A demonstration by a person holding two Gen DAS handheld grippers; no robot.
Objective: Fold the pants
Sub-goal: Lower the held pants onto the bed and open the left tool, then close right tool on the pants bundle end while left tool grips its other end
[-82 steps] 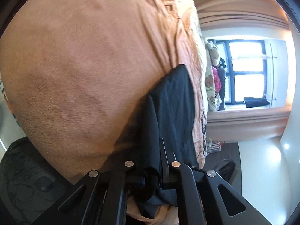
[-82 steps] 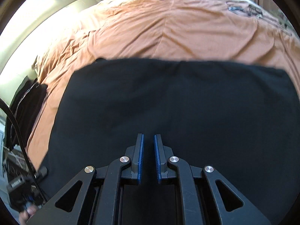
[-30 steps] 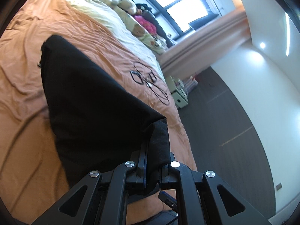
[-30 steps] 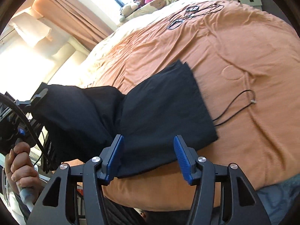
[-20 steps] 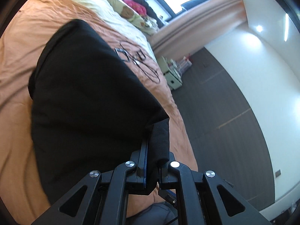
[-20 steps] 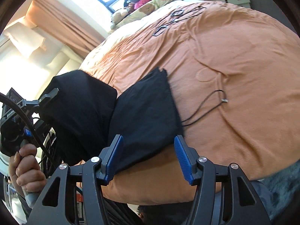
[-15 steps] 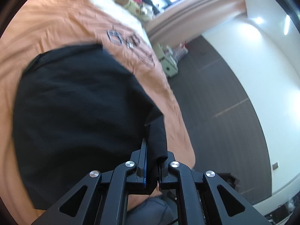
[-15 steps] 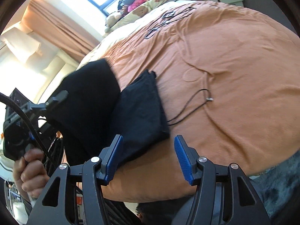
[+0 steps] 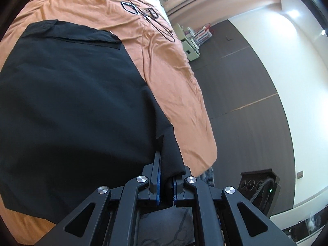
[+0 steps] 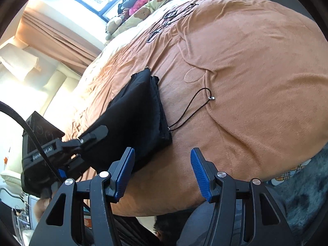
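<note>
Matt black cloth pants (image 9: 67, 94)

My pants (image 9: 67, 102) are black all over. The bed cover (image 10: 246, 71) under them is orange-brown, like a pumpkin. My tongs are black with blue pads (image 10: 199, 172) that have tiny bumps. A thin black cord (image 10: 190, 110) with a silver tip lies on the cover. The pillow (image 10: 143, 12) by the window is pale yellow with little brown bears on it. Something bright pink (image 10: 141, 1) sits behind it. The curtains (image 10: 55, 34) are light brown. The floor (image 9: 242, 86) is dark brown, and the wall (image 9: 297, 71) is white.
</note>
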